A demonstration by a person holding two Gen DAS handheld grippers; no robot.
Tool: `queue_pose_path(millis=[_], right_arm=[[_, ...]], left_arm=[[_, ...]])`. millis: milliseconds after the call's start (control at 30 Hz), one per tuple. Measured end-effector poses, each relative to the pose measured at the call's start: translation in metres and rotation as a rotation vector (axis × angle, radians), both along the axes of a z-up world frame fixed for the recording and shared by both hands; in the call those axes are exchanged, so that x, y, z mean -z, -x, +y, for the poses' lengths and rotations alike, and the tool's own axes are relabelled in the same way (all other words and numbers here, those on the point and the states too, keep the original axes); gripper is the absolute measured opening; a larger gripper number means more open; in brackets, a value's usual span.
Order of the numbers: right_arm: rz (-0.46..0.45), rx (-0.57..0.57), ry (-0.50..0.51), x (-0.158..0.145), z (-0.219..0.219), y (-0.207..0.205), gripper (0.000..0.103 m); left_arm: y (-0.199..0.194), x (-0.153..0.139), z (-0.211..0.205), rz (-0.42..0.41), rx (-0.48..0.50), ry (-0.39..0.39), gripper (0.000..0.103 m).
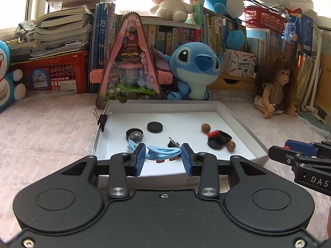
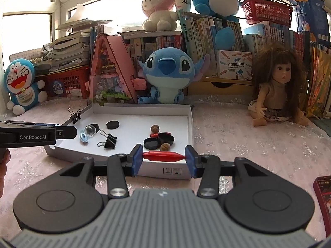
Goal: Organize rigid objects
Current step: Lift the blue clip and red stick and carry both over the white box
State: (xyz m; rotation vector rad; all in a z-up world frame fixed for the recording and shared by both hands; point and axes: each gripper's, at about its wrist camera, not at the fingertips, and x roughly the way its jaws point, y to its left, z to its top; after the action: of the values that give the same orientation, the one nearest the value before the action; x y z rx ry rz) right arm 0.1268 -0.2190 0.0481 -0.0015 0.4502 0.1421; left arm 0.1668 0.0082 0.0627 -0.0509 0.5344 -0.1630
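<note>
My left gripper (image 1: 163,157) is shut on a light blue hair clip (image 1: 161,152), which it holds crosswise above the near part of the white tray (image 1: 238,122). My right gripper (image 2: 164,158) is shut on a red spindle-shaped piece (image 2: 163,156), gripped end to end over the tray's (image 2: 190,124) near edge. In the tray lie a black disc (image 1: 154,127), a clear dome on a black cap (image 1: 135,135), two walnuts (image 1: 205,127) (image 1: 231,146), a black ring and lid with a red bit (image 1: 219,138), and a binder clip (image 2: 109,141). A second small blue clip (image 2: 83,138) lies by the dome.
Another binder clip (image 1: 102,120) is clamped on the tray's left rim. Behind the tray stand a blue plush (image 1: 195,72), a pink triangular display (image 1: 129,66), red baskets (image 1: 55,72) and books. A doll (image 2: 277,91) sits to the right, and a red box (image 2: 323,198) lies at the near right.
</note>
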Motion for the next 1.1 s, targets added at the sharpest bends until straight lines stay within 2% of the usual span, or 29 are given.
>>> queue_pose_path(millis=[533,800,967,1100], right_arm=[[0.051,0.003,-0.024,-0.005,0.003,-0.082,0.049],[0.104,0.045,-0.088,0.000,-0.005,-0.133,0.049],[0.139,0.045,-0.073,0.005,0.003,-0.162,0.049],[0.154,0.035,-0.051,0.009,0.009,-0.175,0.049]], left_arm=[[-0.090,0.000,0.014,0.019,-0.063,0.035,0.035],[-0.129,0.010,0.013,0.053,-0.062,-0.013,0.035],[-0.149,0.012,0.014,0.078,-0.059,-0.038,0.035],[-0.164,0.017,0.015,0.100,-0.065,-0.020,0.035]])
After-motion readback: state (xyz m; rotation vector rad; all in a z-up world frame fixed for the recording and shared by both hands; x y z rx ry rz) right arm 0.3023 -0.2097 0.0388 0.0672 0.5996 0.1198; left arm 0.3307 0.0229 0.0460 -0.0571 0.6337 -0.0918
